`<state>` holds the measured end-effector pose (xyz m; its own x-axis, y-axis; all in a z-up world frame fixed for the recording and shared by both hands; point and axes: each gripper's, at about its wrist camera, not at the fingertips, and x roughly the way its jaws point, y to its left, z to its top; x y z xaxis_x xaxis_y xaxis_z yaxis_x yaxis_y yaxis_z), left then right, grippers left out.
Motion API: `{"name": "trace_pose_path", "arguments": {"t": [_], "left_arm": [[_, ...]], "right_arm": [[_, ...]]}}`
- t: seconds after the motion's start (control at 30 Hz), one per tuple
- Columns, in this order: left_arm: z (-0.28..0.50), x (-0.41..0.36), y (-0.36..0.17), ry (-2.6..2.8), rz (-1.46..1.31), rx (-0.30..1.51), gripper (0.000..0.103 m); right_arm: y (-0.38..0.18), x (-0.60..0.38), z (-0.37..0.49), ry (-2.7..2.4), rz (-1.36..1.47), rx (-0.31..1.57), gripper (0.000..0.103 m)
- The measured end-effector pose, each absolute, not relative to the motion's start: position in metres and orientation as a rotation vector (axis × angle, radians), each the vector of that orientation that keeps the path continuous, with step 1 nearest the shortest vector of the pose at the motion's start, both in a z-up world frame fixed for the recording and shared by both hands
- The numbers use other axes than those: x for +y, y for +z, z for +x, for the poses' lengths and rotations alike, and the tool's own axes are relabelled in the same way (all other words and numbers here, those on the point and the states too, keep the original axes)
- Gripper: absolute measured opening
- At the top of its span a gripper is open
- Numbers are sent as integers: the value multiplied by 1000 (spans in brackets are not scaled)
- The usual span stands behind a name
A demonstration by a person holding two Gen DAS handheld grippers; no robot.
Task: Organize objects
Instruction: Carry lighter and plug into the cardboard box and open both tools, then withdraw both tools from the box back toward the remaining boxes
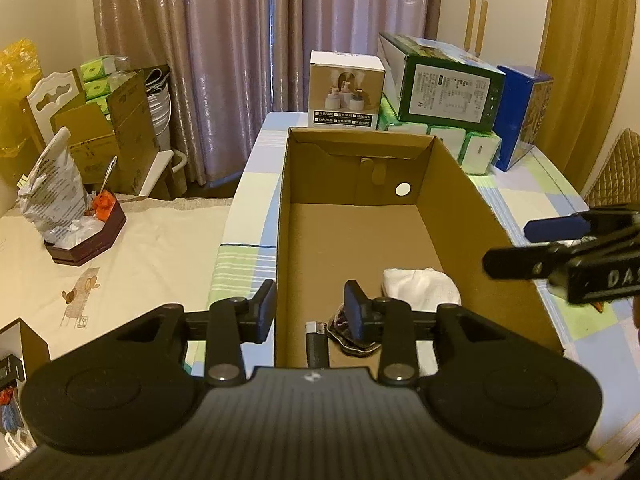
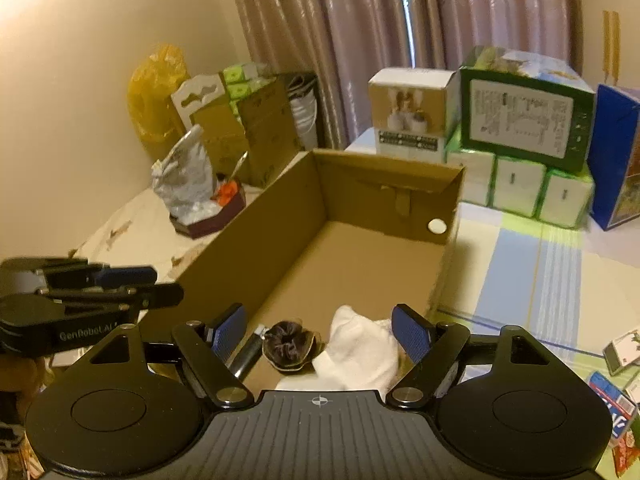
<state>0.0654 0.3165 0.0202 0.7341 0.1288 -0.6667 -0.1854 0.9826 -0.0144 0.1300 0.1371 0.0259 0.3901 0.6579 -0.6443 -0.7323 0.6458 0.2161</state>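
An open cardboard box (image 1: 360,148) (image 2: 384,184) lies lengthwise on the checked tablecloth. At its near end are a white cloth (image 1: 420,284) (image 2: 356,354), a dark scrunchie (image 1: 340,336) (image 2: 288,344) and a black cylinder with a silver tip (image 1: 316,344) (image 2: 250,350). My left gripper (image 1: 310,312) is open and holds nothing; its fingers stand on either side of the box's left wall. It also shows in the right wrist view as the left gripper (image 2: 168,284). Open and holding nothing, my right gripper (image 2: 320,332) hovers over the cloth and scrunchie, and appears again as the right gripper (image 1: 508,246).
Behind the box stand a white product box (image 1: 346,88), a green carton (image 1: 444,80) on tissue packs (image 1: 476,152), and a blue box (image 1: 520,116). A dark red tray (image 1: 86,236) with a foil bag sits on the cream surface to the left. Small packets (image 2: 616,396) lie at the right.
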Motion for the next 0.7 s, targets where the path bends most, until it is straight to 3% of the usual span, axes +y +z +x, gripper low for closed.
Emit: {"name": "trace_pose_path", "arguments": {"t": [0.23,0.37,0.7], "left_arm": [[45,297,32,177,-101,703,41],[29,279,42,170,-116,684,63],[-8,228,65,133,-145,657,85]], "right_arm": [[46,98,114,834,-62,749,77],[59,70,97,806,-37,721,78],[83,2,58,719,-24,679,90]]}}
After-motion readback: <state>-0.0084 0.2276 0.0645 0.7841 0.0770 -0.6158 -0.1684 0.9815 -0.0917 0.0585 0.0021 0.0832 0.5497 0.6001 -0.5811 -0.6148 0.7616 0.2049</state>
